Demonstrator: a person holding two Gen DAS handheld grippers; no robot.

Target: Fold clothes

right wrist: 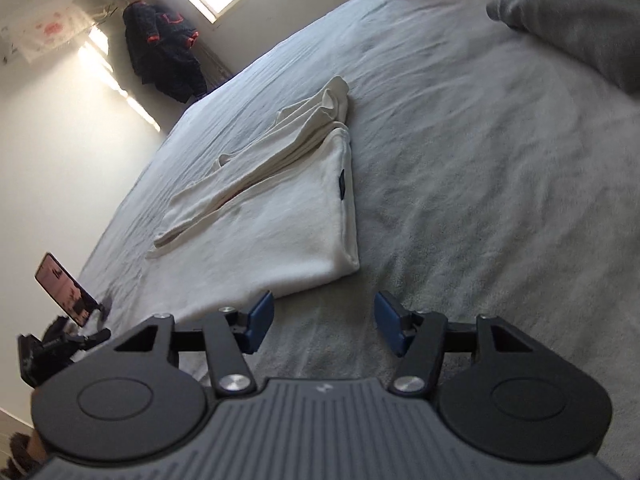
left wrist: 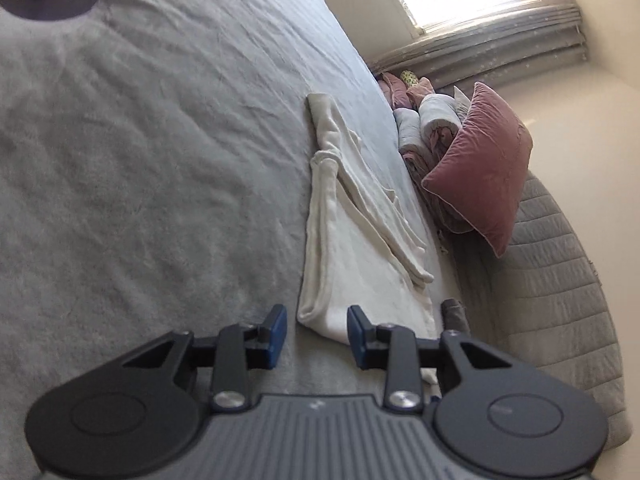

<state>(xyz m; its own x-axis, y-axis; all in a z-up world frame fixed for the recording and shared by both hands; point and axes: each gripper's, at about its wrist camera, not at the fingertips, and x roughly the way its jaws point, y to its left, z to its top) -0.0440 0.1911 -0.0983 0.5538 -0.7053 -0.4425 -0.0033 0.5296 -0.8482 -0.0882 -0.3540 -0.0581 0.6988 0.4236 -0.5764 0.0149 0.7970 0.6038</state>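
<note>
Both grippers are being held low over a grey bedspread point(left wrist: 140, 160), each with its blue-padded jaws spread and nothing between them. The left gripper point(left wrist: 317, 334) is being aimed at the near hem corner of a cream garment point(left wrist: 360, 272), which is lying just ahead of its fingers, partly folded lengthwise with a sleeve laid back along the body; one pad is seen overlapping the hem edge, though whether cloth is being touched cannot be told. The right gripper point(right wrist: 324, 326) is being kept just short of the same cream garment point(right wrist: 288, 220), whose near corner is lying ahead and slightly toward that tool's left finger. A pink cushion point(left wrist: 484, 164) and a heap of bedding are being seen beyond the garment, to the far right of the left tool; a phone on a stand point(right wrist: 64, 288) is standing off to the left of the right tool, and a grey pillow point(right wrist: 580, 28) far ahead to its right. The next fold is judged not yet begun. The risk is being weighed as follows: if only the top layer is pinched, the stacked layers may be pulled apart and the sleeve slid off; if bedspread is caught with the hem, the whole garment may be dragged askew; uneven lifting by the two tools may leave the fold crooked.
</note>
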